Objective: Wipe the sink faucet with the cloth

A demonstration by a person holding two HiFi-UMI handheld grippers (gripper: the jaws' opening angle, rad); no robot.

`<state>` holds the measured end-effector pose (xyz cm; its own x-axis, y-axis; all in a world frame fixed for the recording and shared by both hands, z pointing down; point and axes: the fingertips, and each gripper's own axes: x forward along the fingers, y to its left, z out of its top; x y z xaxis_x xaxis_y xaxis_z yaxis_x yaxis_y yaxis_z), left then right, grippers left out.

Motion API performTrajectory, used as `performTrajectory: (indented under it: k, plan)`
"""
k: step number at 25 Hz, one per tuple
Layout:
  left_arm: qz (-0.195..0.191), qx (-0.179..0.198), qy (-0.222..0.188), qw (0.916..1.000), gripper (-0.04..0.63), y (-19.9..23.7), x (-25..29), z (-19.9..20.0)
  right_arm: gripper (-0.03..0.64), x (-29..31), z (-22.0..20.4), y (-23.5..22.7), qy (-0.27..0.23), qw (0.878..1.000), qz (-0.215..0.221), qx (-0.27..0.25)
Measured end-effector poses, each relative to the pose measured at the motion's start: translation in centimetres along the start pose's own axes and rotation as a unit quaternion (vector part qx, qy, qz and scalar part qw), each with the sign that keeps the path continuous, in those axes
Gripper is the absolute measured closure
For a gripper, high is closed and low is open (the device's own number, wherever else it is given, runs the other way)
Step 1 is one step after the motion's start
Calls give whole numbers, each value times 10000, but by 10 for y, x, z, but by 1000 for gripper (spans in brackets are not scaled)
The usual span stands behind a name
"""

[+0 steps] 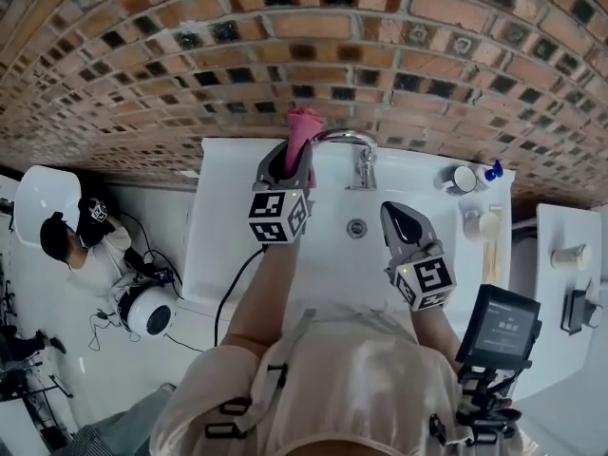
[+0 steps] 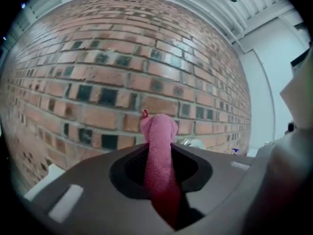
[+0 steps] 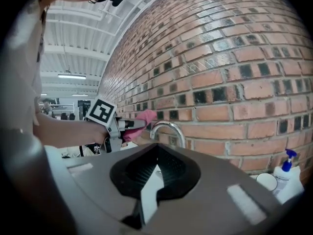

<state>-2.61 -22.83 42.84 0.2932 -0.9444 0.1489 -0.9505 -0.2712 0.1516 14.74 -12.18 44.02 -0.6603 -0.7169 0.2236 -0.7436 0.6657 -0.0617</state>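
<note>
A pink cloth (image 1: 302,126) sticks out from my left gripper (image 1: 291,162), which is shut on it. In the head view the cloth is just left of the chrome arched faucet (image 1: 348,142) at the back of the white sink (image 1: 237,255), close to the spout's bend. From the left gripper view the cloth (image 2: 159,136) stands against the brick wall, with the faucet (image 2: 191,143) low to its right. My right gripper (image 1: 405,224) hovers over the basin's right side, its jaws slightly parted with nothing between them. The right gripper view shows the faucet (image 3: 168,127) with the cloth (image 3: 143,117) at its left.
The brick wall (image 1: 285,46) runs right behind the sink. A white cup (image 1: 463,178), a blue-topped spray bottle (image 1: 492,171) and a small bottle (image 1: 473,224) stand at the sink's right rim. The drain (image 1: 356,227) lies mid-basin. A dark device (image 1: 499,329) hangs at right.
</note>
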Motion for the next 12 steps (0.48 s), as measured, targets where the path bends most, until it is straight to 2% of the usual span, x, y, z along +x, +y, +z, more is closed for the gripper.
performTrajectory:
  k: [2, 5, 7, 12]
  plan:
    - [175, -212, 355, 9990, 503, 18, 1, -30, 626, 2, 1, 5, 7, 10000, 70, -70]
    - [152, -444, 691, 9965, 503, 23, 7, -60, 626, 1, -2, 3, 56, 9999, 42, -72]
    - [76, -498, 668, 9965, 503, 18, 11, -59, 626, -1, -3, -1, 75, 10000, -20, -50]
    - [-101, -264, 371, 9989, 503, -1, 14, -30, 626, -8, -3, -6, 29, 9999, -140, -12]
